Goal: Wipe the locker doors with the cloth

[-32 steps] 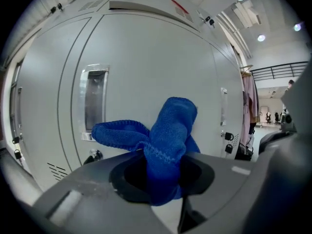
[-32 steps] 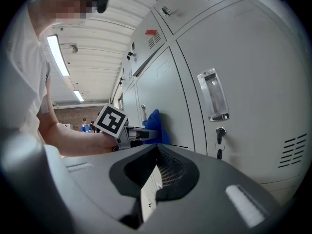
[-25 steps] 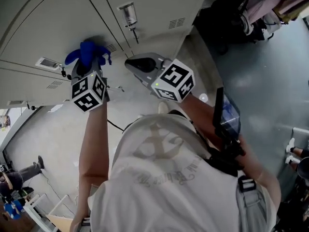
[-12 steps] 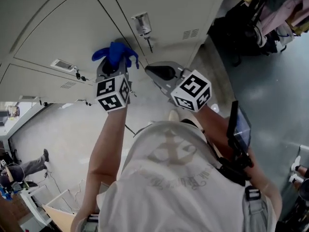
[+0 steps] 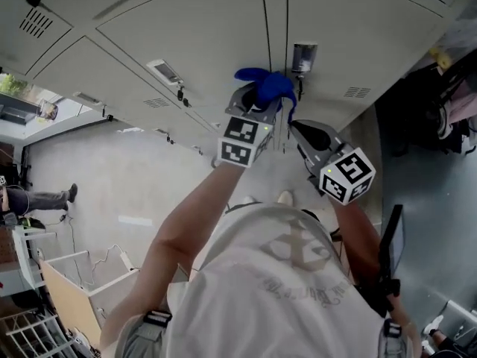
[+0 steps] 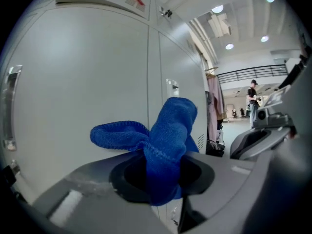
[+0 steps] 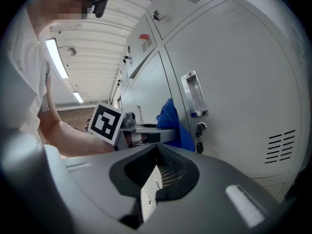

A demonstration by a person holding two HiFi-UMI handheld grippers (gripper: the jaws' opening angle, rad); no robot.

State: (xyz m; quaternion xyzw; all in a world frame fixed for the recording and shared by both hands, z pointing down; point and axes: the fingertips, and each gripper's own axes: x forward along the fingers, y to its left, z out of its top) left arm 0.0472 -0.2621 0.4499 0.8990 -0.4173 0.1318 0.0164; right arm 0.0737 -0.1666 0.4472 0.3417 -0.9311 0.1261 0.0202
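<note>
While near locker door, cloth between left fingers.

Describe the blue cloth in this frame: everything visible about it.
The blue cloth looks like soft microfibre with a stitched hem. It is bunched, its middle pinched between the jaws of the left gripper; one fold stands up, another loops to the left. It sits close to the grey locker door, near the recessed handle; whether it touches the door is unclear.
</note>
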